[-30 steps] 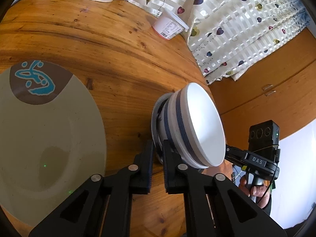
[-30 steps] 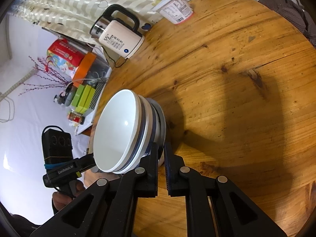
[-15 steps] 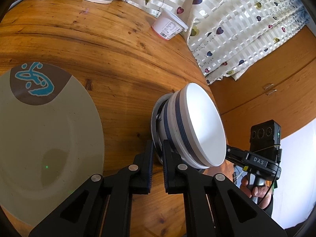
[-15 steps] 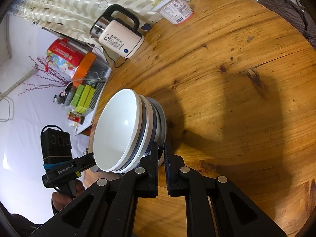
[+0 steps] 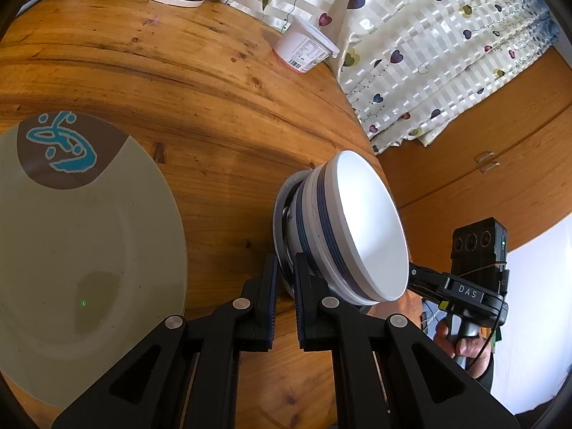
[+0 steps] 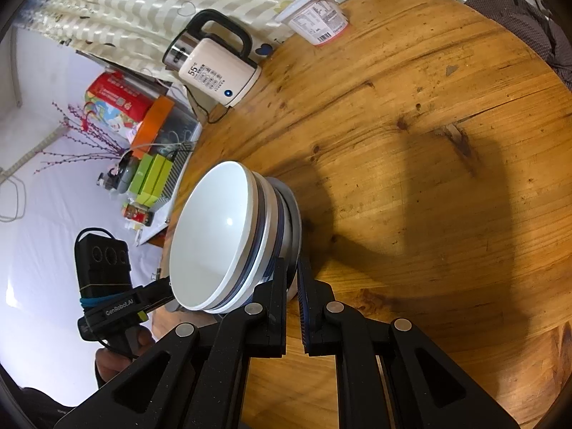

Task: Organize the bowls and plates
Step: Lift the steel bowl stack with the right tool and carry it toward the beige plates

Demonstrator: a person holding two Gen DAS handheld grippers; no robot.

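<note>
A stack of white bowls (image 5: 368, 225) with dark blue bands sits in a small grey plate (image 5: 280, 214) near the round wooden table's (image 5: 200, 82) edge. My left gripper (image 5: 284, 271) is shut on that plate's thin rim. From the opposite side my right gripper (image 6: 292, 275) is shut on the same grey plate (image 6: 296, 214), with the bowls (image 6: 211, 236) just beyond it. Each view shows the other hand-held gripper past the stack, its fingertips hidden by the bowls. A large beige plate (image 5: 82, 243) with a brown and blue motif lies flat to the left.
A cream electric kettle (image 6: 214, 71) with its cord stands at the table's far edge, beside a lidded white tub (image 6: 314, 21). A heart-patterned curtain (image 5: 429, 53) hangs behind. Boxes and bottles (image 6: 143, 143) crowd a low shelf beyond the table.
</note>
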